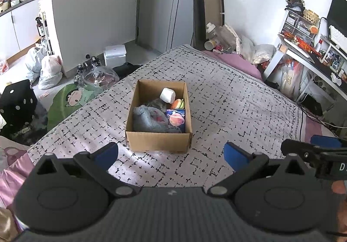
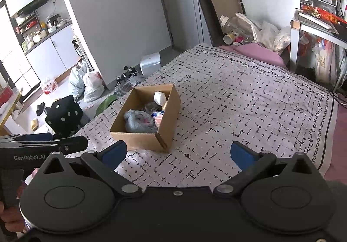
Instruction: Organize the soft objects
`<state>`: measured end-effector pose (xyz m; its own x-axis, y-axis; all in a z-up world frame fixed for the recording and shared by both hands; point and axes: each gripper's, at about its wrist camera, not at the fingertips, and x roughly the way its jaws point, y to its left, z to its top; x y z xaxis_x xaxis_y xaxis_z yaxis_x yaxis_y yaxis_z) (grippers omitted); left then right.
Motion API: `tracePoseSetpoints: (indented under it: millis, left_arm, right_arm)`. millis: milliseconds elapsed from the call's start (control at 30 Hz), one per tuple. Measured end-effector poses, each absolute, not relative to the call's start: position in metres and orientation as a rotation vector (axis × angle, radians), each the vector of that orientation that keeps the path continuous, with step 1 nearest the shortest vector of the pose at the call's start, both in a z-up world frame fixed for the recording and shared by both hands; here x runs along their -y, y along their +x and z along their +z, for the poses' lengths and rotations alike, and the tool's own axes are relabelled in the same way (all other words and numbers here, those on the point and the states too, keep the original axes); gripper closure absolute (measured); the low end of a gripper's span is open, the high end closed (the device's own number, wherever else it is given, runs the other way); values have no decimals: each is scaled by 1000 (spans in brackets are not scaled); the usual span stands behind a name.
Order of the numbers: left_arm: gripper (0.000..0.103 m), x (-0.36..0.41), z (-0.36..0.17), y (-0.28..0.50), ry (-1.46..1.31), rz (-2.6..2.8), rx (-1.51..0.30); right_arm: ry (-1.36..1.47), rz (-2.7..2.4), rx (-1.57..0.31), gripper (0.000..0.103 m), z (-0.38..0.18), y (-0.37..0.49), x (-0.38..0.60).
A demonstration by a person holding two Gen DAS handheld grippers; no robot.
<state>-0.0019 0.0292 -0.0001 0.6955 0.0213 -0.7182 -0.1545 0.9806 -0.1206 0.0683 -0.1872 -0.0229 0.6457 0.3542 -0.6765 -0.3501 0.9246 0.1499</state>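
Cardboard box sits upright on the bed, flaps open, on the grey-white patterned cover. In the left wrist view it lies at 12 o'clock from the left gripper, just beyond the blue pads. In the right wrist view the same box lies at about 11 o'clock from the right gripper.

Contents, all inside the box walls:
- blue fluffy plush, near-left part, filling most of that side
- white soft cube, far end, tilted
- peach-coloured round toy, near-right, resting on a dark blue packet
- orange-and-green round toy, right side, between cube and packet
- grey fuzzy item behind the blue plush; cannot tell what it is

Left gripper: jaws spread wide, nothing between them, held above the cover near the box's front wall. Right gripper: jaws spread wide, empty, above bare cover. The two grippers sit side by side, each showing at the edge of the other's view.

Bed cover around the box carries no loose soft objects.
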Motion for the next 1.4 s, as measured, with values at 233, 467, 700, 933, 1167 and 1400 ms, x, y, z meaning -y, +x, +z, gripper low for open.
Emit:
tracePoseSetpoints:
  millis: [233,467,700,933,1167,1400]
  left_arm:
    - [0,-29,-1,-1,-178,105,-798]
    - [0,-30,0,-3,-178,108,-792]
    - [0,-31,1,-4,-190,99,-791]
    - [0,-32,0,-4,-192,103,-794]
    - [0,-32,-1,-4,-191,106,-793]
    - [0,-31,-1,-4,-187,103,-791]
  right_arm:
    - [2,391,-765,0,-23,70,189]
    - [18,388,-765,0,-25,71,191]
    - [17,395,-766,0,-25,70,190]
    - [15,395,-766,0,-26,70,190]
    - [20,391,-763,0,-26,69,193]
    - [17,401,-757,0,-24,68,192]
